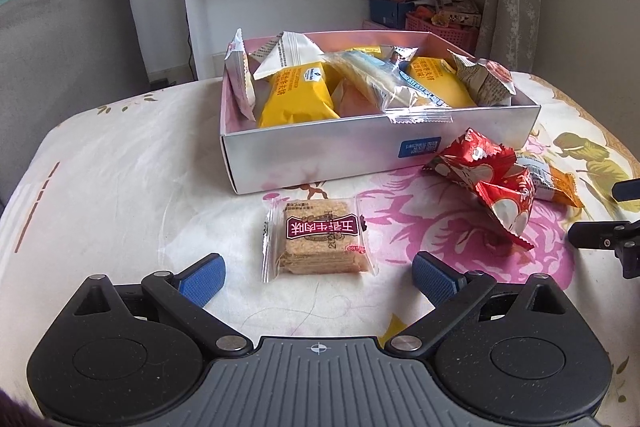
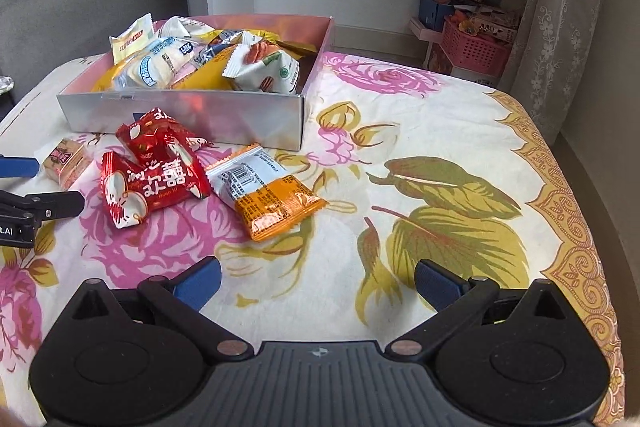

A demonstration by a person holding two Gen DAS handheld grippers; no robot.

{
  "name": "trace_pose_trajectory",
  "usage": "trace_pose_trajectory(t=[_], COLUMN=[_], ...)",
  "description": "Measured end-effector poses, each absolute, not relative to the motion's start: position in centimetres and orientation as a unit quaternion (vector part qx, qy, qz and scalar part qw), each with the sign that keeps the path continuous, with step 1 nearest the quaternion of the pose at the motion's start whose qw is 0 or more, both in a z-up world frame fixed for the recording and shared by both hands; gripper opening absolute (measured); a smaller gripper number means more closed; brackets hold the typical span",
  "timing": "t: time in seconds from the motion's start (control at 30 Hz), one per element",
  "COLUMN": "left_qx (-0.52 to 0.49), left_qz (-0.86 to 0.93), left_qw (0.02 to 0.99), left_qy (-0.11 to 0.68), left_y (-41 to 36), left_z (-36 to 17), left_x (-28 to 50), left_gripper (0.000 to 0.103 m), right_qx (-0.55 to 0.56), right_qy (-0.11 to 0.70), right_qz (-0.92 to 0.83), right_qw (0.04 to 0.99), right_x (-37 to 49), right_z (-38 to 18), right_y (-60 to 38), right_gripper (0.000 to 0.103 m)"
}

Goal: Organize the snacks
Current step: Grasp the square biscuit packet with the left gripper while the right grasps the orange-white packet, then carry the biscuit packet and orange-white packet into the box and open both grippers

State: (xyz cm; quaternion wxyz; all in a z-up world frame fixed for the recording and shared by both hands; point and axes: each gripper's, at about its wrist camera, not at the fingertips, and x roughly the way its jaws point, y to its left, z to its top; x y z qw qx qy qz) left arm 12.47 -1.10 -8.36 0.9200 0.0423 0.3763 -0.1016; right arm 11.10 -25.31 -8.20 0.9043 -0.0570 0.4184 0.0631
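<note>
1. Nearest my left cam: left gripper (image 1: 318,273), jaws wide w/ nothing between the pads, cracker pack just ahead of the gap. Right gripper (image 2: 318,281) likewise spread wide, over bare floral tablecloth (image 2: 440,131), holding nothing.
2. Biggest item: silver cardboard box (image 1: 320,155) at the back of the table, open-topped. Already loaded: two yellow cake packs (image 1: 296,99), a clear-wrapped roll lying across them, white sachets at each end. Some stick up over the rim; looks abt full, so I'd drop new ones in gently.
3. Red foil packs (image 2: 156,171), a pair overlapping, just in front of the box wall. Prob. light, puffy, slippery foil; I'd pinch a crimped end seam.
4. Orange-and-white sachet (image 2: 268,195), touching the red ones on their right side. Flat, soft; grab across the short edge.
5. Cracker pack (image 1: 318,241), clear wrap, stacked square biscuits inside. Stiff but brittle imo; close on the two side edges w/ light squeeze, not the loose film ends.
</note>
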Motion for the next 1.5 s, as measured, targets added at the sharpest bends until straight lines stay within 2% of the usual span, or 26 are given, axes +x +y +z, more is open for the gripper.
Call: trace_pose_trajectory(t=[0.37, 0.57, 0.63, 0.73, 0.8, 0.87, 0.9, 0.97, 1.17, 1.5], left_qx=[0.029, 0.028, 0.027, 0.028, 0.027, 0.020, 0.017, 0.012, 0.009, -0.017], left_qz=[-0.077, -0.080, -0.081, -0.089, -0.095, -0.100, -0.100, -0.102, -0.112, -0.120], left_qw=[0.920, 0.920, 0.919, 0.917, 0.915, 0.913, 0.912, 0.910, 0.907, 0.894], left_qy=[0.382, 0.383, 0.384, 0.387, 0.391, 0.396, 0.397, 0.401, 0.406, 0.431], left_y=[-1.2, -1.2, -1.0, -0.9, -0.7, -0.4, -0.3, -0.1, 0.2, 1.3], left_z=[-8.2, -7.8, -7.7, -7.5, -7.2, -6.9, -6.9, -6.8, -6.4, -5.8], left_x=[13.2, 13.4, 13.4, 13.4, 13.5, 13.6, 13.6, 13.5, 13.0, 12.4], left_gripper=[0.099, 0.090, 0.086, 0.076, 0.063, 0.055, 0.053, 0.051, 0.045, 0.042], right_qx=[-0.069, -0.078, -0.077, -0.070, -0.065, -0.058, -0.058, -0.066, -0.091, -0.082], right_qy=[0.396, 0.387, 0.386, 0.388, 0.392, 0.396, 0.397, 0.397, 0.402, 0.453], right_qz=[0.053, 0.051, 0.053, 0.070, 0.085, 0.102, 0.108, 0.118, 0.132, 0.136], right_qw=[0.914, 0.917, 0.918, 0.916, 0.914, 0.911, 0.910, 0.908, 0.901, 0.877], right_x=[13.9, 14.7, 14.9, 15.0, 15.0, 15.0, 14.9, 14.6, 13.7, 13.1], right_z=[-8.3, -8.3, -8.3, -8.1, -7.8, -7.7, -7.6, -7.4, -7.0, -6.2], right_y=[-23.3, -22.3, -22.1, -21.9, -21.9, -21.9, -21.8, -21.4, -20.6, -21.0], right_gripper=[0.096, 0.093, 0.089, 0.076, 0.062, 0.051, 0.043, 0.036, 0.034, 0.032])
